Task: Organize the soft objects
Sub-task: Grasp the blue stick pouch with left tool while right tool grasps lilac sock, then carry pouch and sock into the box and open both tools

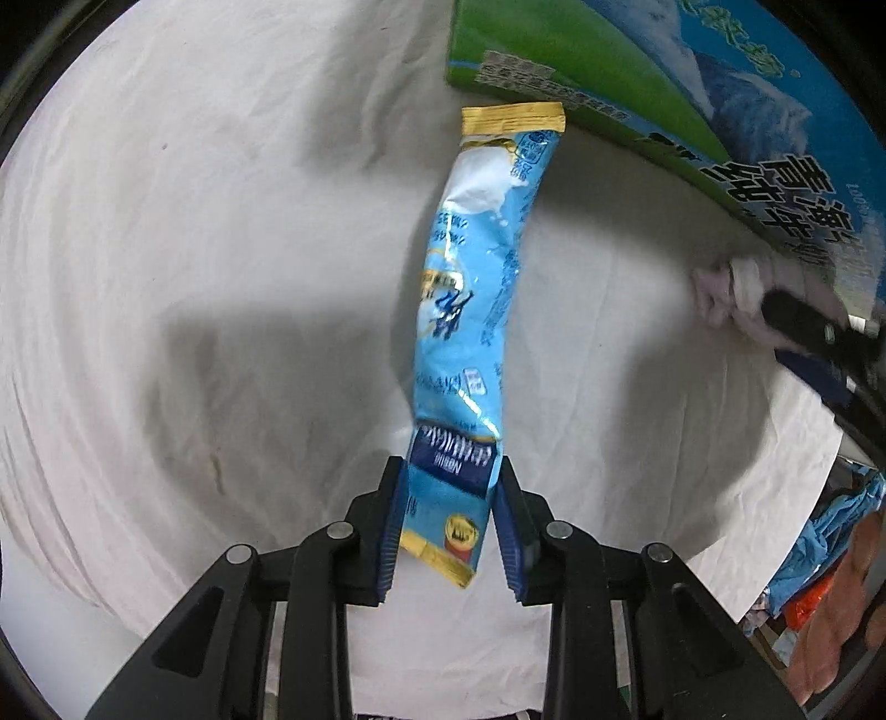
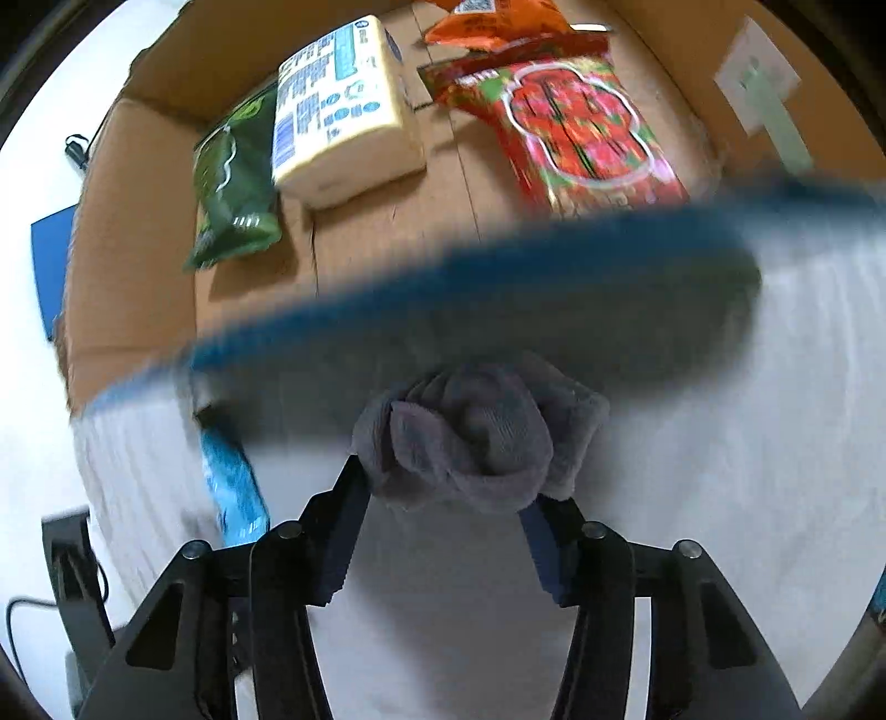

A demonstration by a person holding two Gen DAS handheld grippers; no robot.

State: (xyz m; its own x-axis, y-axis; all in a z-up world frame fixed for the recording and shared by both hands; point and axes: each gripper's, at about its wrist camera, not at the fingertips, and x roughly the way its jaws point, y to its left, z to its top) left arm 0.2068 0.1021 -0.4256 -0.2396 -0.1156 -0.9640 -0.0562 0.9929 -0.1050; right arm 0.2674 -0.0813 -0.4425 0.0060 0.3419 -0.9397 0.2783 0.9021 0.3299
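My left gripper [image 1: 447, 498] is shut on the near end of a long light-blue sachet [image 1: 476, 288] with yellow ends, held above the white cloth [image 1: 194, 249]. My right gripper [image 2: 443, 498] is shut on a rolled grey sock [image 2: 476, 437]. It shows at the right edge of the left wrist view [image 1: 786, 310] holding pale fabric [image 1: 720, 293]. Ahead of the right gripper lies an open cardboard box [image 2: 138, 221] holding a green packet [image 2: 232, 183], a tissue pack [image 2: 343, 111] and a red packet [image 2: 581, 127]. The sachet also shows in the right wrist view [image 2: 232, 487].
A green and blue carton [image 1: 664, 88] stands at the upper right of the left wrist view. A blurred blue-edged flap [image 2: 498, 277] crosses the right wrist view. An orange packet [image 2: 493, 16] lies at the box's far side. Bags and clutter [image 1: 830, 554] sit past the cloth's right edge.
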